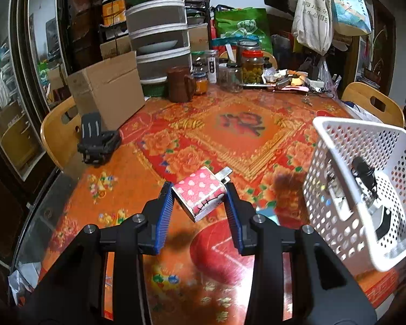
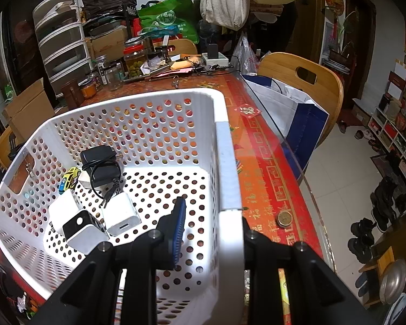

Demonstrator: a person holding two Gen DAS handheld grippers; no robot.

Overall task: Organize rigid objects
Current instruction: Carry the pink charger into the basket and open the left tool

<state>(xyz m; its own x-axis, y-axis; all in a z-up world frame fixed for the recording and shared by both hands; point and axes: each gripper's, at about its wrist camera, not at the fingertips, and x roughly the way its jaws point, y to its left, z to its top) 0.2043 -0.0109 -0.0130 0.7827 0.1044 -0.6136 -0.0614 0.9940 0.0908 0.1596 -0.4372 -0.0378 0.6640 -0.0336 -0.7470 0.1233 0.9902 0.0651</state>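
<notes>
My left gripper [image 1: 199, 193] is shut on a pink heart-patterned plug charger [image 1: 199, 196] with metal prongs, held tilted above the table. To its right the white perforated basket [image 1: 335, 146] stands tipped up. My right gripper [image 2: 211, 216] is shut on the basket's right wall [image 2: 227, 168], one blue pad inside and the other finger hidden outside. Inside the basket lie white chargers [image 2: 120, 214], a black-and-white adapter [image 2: 81, 230], a black adapter with cable [image 2: 101, 165] and a small yellow toy car [image 2: 69, 178].
A red floral tablecloth [image 1: 230, 135] covers the table. A cardboard box [image 1: 108, 89], a black phone stand [image 1: 96, 138], jars [image 1: 253, 65] and a drawer tower [image 1: 159, 32] crowd the back. Wooden chairs [image 2: 303, 81] stand around; a coin [image 2: 284, 219] lies near the edge.
</notes>
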